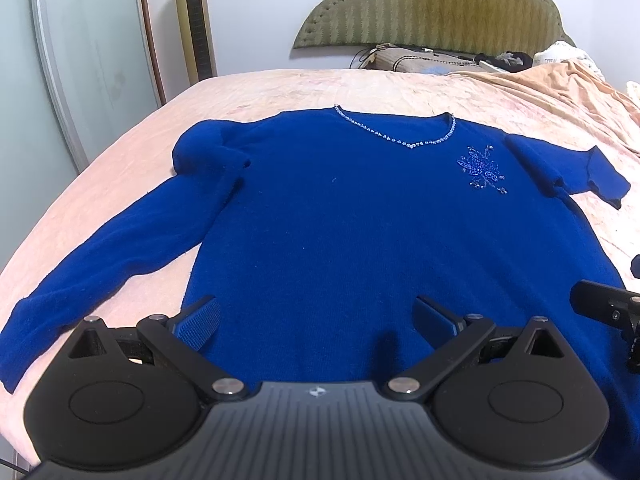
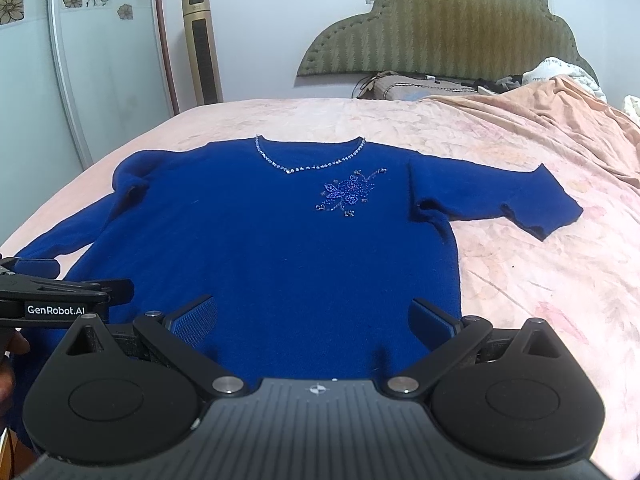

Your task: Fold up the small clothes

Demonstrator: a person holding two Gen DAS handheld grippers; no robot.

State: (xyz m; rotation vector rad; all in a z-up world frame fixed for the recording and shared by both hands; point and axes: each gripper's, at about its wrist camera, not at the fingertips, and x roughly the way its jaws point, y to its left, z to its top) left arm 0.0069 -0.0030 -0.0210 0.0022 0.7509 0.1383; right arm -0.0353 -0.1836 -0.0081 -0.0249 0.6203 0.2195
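A royal blue knit sweater [image 1: 340,220] [image 2: 260,248] lies flat, front up, on the bed, with a beaded neckline [image 1: 400,142] [image 2: 312,166] and a beaded flower [image 1: 482,170] [image 2: 348,192] on the chest. Its left sleeve [image 1: 100,260] stretches toward the bed's near left edge. The right sleeve [image 2: 500,200] is folded short. My left gripper [image 1: 316,320] hovers open over the sweater's hem, nothing between its fingers. Over the hem's right part, my right gripper [image 2: 314,318] is open and empty too. Each gripper shows at the edge of the other's view.
The bed carries a pink floral sheet [image 2: 520,272]. A rumpled peach blanket [image 2: 540,108] and pillows lie near the green padded headboard [image 2: 440,28]. A gold tower fan [image 2: 202,48] and a mirrored wardrobe door [image 2: 100,80] stand on the left.
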